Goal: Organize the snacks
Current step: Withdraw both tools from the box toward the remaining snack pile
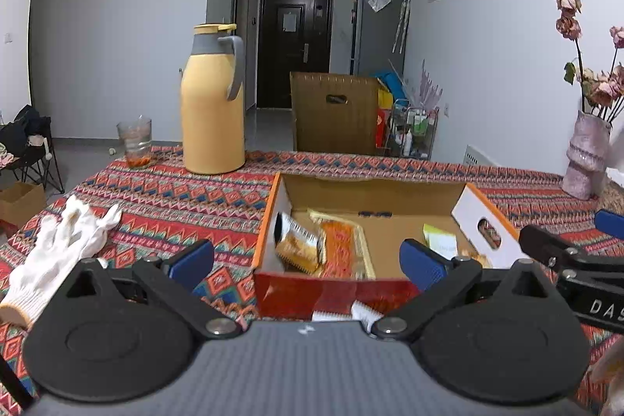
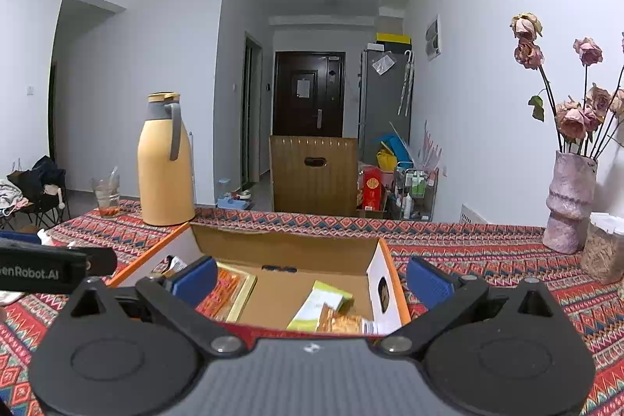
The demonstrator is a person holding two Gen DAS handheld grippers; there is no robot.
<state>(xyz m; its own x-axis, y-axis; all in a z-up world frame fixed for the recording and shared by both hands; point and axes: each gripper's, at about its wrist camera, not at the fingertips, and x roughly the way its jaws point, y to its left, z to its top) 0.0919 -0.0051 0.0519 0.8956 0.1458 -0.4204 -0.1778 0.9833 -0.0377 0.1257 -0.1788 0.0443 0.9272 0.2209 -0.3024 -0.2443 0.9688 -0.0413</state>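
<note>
An open cardboard box with orange edges is sitting on the surface covered by a red patterned cloth. Inside are lying an orange snack tray, a gold foil packet leaning by the left wall, and a pale green packet. The left tongs and the right tongs are both hovering spread wide, empty, near the box's front edge.

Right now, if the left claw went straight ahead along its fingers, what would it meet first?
Most likely the open cardboard box: its red near wall sits directly between the open fingers of the left claw. Past that wall lie the snack packets inside. Depth is hard to judge through the fisheye.
</note>
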